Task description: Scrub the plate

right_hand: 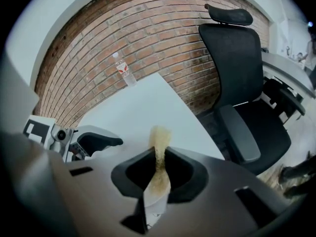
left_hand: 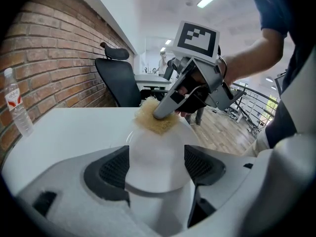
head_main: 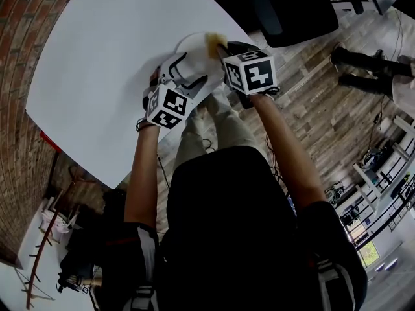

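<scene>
head view: white plate (head_main: 190, 44) at near edge of white table (head_main: 97, 63). l gripper (head_main: 188, 71) is on plate's near side, r gripper (head_main: 224, 47) at its right w/ a yellowish scrub pad (head_main: 214, 41) over the rim. can't tell if plate rests on table or is held just off it.

left gripper view: l jaws wide apart and clamped on plate. near part of plate fills the gap, touching both black pads. on the plate: scrub pad only, pressed flat on far part of its face by r gripper's tips. rest of face plain white.

right gripper view: r jaws almost together, pinching scrub pad edge-on. pad sticks up past the tips, frayed at top.

bkgd: clear water bottle (right_hand: 124, 70) w/ red label, upright at far end of table by brick wall (right_hand: 148, 28), well apart from plate; contents not readable. black office chair (right_hand: 242, 83) beside table.
</scene>
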Available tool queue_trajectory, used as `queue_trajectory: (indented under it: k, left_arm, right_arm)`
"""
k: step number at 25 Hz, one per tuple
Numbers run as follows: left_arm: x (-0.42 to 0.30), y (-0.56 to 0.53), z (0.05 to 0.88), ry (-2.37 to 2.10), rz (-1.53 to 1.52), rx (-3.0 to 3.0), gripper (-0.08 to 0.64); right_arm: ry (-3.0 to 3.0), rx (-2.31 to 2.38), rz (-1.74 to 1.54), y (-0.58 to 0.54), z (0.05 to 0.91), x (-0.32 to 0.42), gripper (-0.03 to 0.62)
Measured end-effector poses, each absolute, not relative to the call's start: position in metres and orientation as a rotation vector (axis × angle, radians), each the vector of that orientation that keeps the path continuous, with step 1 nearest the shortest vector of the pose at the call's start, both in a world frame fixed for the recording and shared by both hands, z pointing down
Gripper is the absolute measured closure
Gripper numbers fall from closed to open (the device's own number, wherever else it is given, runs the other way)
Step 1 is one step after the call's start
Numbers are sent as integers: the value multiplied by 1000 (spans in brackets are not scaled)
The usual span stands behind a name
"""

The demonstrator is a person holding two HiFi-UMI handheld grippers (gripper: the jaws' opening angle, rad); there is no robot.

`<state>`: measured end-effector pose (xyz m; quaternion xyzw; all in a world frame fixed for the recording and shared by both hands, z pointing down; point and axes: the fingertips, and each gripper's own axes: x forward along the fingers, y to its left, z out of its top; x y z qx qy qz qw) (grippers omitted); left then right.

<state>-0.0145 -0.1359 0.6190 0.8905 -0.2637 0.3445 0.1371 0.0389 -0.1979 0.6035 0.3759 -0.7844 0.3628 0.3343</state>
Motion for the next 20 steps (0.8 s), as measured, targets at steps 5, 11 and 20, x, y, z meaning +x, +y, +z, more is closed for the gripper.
queue_trajectory:
  k: [5,11,20]
  left_arm:
    - [-13,-136,620,-763,996,2577,225]
    - [-14,-136,619,-763,989,2582,225]
    - [-13,-136,619,-764,989,2585,225]
  right_arm:
    - [-2042,994,950,-196,604,45,552]
    - [-2034,1016,973,-194,602,53,552]
    - [-2033,1029,976,-192,602,53,552]
